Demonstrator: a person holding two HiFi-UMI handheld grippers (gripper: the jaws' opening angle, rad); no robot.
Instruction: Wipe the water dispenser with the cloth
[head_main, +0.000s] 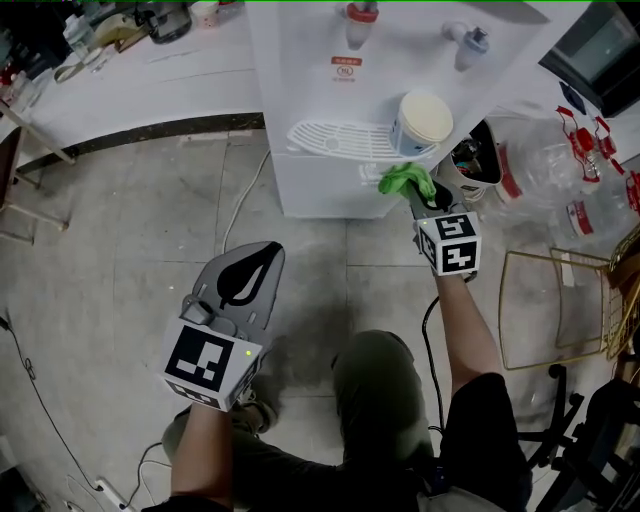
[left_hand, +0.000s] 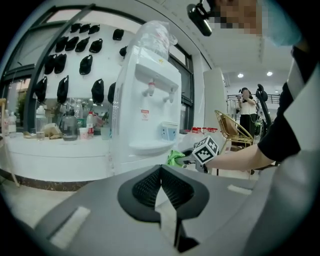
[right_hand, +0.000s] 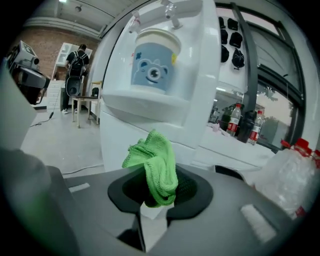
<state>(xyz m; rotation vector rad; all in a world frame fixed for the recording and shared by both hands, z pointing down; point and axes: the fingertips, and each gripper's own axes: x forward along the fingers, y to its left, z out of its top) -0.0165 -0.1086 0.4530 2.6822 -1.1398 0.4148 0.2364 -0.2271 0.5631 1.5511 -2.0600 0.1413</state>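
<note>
Green cloth (right_hand: 154, 170): pinched between right gripper (right_hand: 152, 199) jaws, near white water dispenser (head_main: 318, 170) front, below drip tray (head_main: 335, 137) bearing paper cup (head_main: 421, 122). Left gripper (left_hand: 161, 190): jaws closed, empty, well apart.

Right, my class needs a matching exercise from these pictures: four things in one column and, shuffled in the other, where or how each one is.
Things:
1. green cloth
2. bear-print cup
3. left gripper
4. clear plastic bottles

Place or state:
A. jaws together, holding nothing
B. lying beside the water dispenser
C. clamped in the right gripper
D. standing on the drip tray

Pairs: 1-C, 2-D, 3-A, 4-B
</note>
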